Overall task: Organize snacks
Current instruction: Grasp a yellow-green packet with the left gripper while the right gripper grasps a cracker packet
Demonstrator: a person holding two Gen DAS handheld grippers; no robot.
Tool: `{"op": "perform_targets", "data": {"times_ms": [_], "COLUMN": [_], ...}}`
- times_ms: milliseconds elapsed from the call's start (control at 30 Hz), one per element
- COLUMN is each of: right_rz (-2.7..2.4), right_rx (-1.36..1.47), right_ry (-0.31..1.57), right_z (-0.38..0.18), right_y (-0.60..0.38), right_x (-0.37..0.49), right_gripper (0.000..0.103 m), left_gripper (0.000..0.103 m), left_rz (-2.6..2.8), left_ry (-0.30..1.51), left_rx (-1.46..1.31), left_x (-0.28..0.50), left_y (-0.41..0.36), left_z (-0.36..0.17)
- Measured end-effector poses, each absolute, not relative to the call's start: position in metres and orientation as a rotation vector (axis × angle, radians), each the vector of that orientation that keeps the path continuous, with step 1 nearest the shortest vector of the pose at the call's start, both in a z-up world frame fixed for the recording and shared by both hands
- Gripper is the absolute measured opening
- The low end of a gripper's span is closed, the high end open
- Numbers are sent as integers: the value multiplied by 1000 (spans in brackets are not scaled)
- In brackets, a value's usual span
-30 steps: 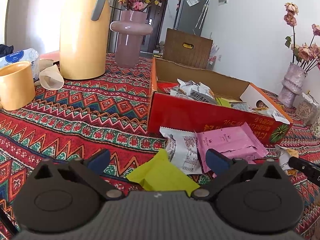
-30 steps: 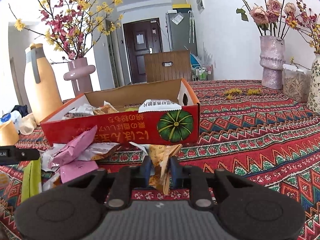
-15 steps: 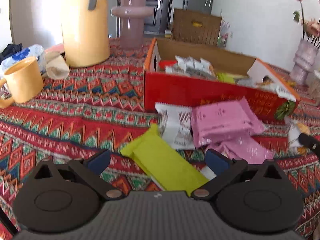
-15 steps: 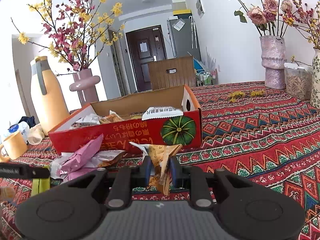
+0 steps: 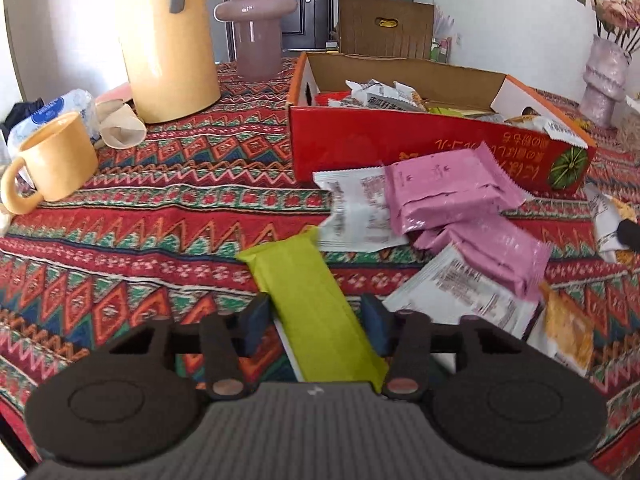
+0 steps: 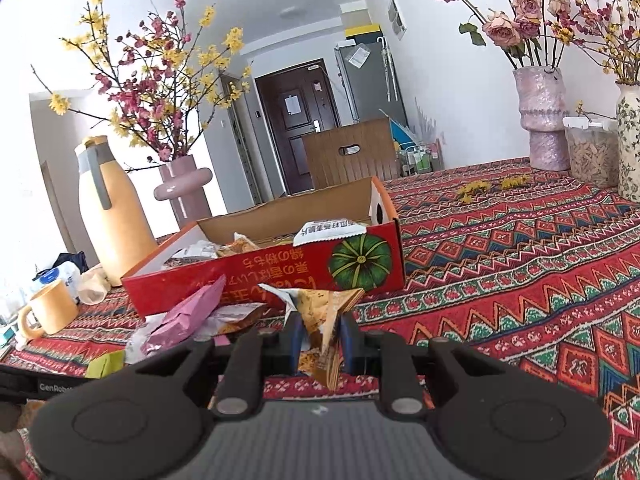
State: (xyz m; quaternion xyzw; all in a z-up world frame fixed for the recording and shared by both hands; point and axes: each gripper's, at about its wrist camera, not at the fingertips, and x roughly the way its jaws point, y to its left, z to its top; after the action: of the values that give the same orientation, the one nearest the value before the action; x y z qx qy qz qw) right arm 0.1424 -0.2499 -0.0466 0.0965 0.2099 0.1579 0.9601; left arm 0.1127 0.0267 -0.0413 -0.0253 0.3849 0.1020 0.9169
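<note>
left tool point(image 5: 314, 322) now closing round green packet point(image 5: 308, 296), patterned tablecloth point(image 5: 160, 216)

The left gripper point(image 5: 316, 320), wide open a second ago, now has its jaws closing around the yellow-green snack packet point(image 5: 312, 304) (the pads look close to its edges, contact is not clear). The packet now reaches far deeper between the fingers than before, and the view tilts more down toward the tablecloth point(image 5: 160, 232).

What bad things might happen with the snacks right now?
The left gripper is closing on the green packet near one end, so it may tilt or slip. The right gripper pinches the orange packet hard and might crush the snack. Swinging either could knock the pink packets.
</note>
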Motion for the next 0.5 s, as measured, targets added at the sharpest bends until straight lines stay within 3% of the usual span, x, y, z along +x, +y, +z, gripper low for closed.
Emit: {"op": "perform_targets", "data": {"times_ms": [267,333,500], "right_rz": [332,333,331], "right_rx": [195,191,186], "right_ry": [431,429,422], "right_z": [-47,-46,-43], "right_y": [-248,-247,-247], "right_x": [130,126,117], "right_gripper": [19,19,19], "left_gripper": [52,44,39], "left_rz": [241,237,229], "left_ry": [776,764,743], "left_rx": [-57,-60,-47], "left_x": [103,101,95], "left_y": [30,29,26], "left_z": [-43,-44,-44]}}
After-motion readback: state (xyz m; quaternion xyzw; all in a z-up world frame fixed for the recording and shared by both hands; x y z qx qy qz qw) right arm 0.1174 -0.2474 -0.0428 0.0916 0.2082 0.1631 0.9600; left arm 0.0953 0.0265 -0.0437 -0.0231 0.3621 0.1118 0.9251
